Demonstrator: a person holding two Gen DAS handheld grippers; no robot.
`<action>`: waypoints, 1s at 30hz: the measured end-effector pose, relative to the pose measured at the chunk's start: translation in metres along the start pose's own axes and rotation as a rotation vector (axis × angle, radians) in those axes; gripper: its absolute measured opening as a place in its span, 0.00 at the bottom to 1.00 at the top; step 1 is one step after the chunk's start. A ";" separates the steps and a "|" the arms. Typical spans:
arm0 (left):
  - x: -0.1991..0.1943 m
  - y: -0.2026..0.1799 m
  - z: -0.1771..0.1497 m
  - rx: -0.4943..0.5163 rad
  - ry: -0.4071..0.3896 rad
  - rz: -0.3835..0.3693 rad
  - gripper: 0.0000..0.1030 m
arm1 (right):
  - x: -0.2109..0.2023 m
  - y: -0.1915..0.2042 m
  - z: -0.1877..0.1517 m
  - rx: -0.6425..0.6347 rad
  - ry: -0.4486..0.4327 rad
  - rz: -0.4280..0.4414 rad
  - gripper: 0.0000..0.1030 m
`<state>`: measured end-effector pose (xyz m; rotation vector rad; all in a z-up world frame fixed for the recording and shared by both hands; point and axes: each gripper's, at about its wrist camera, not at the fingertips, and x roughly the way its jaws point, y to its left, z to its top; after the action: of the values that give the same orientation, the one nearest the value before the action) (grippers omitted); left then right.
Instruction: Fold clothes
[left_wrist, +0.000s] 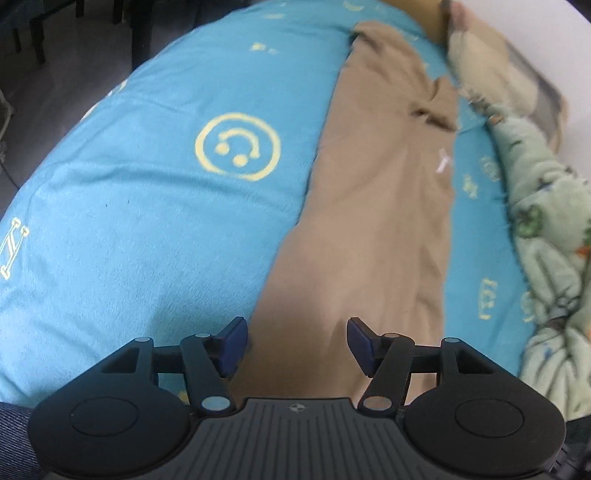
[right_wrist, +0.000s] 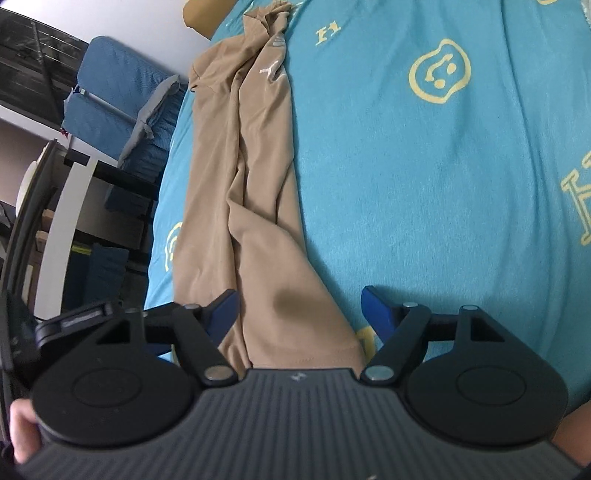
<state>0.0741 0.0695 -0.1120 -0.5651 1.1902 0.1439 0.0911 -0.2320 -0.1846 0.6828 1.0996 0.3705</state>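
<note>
A tan garment (left_wrist: 373, 221) lies stretched out lengthwise on the turquoise blanket (left_wrist: 155, 229), folded into a long strip. In the left wrist view my left gripper (left_wrist: 295, 341) hangs just above its near end, jaws open and apart, blue pads clear of the cloth. The right wrist view shows the same tan garment (right_wrist: 243, 206) running away from me, its hemmed end (right_wrist: 306, 354) under my right gripper (right_wrist: 301, 314). That gripper is open too, with the cloth lying between its pads, untouched.
A pale green patterned blanket (left_wrist: 546, 240) is bunched along the right side in the left wrist view. The bed's edge drops to a dark floor with chair legs (left_wrist: 37, 40). Blue cushions (right_wrist: 110, 96) and shelving (right_wrist: 62, 214) stand left of the bed in the right wrist view.
</note>
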 end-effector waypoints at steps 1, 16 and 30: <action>0.003 0.000 0.001 0.001 0.005 0.013 0.64 | 0.001 0.000 -0.001 -0.001 0.010 0.007 0.73; -0.003 -0.005 -0.021 0.085 0.053 0.015 0.05 | 0.008 0.073 -0.052 -0.373 0.067 -0.265 0.11; -0.118 0.036 -0.014 -0.218 -0.122 -0.505 0.03 | -0.125 0.069 -0.039 -0.053 -0.246 0.096 0.07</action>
<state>0.0031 0.1151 -0.0207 -1.0168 0.8881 -0.1231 0.0060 -0.2420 -0.0630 0.7149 0.8235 0.3854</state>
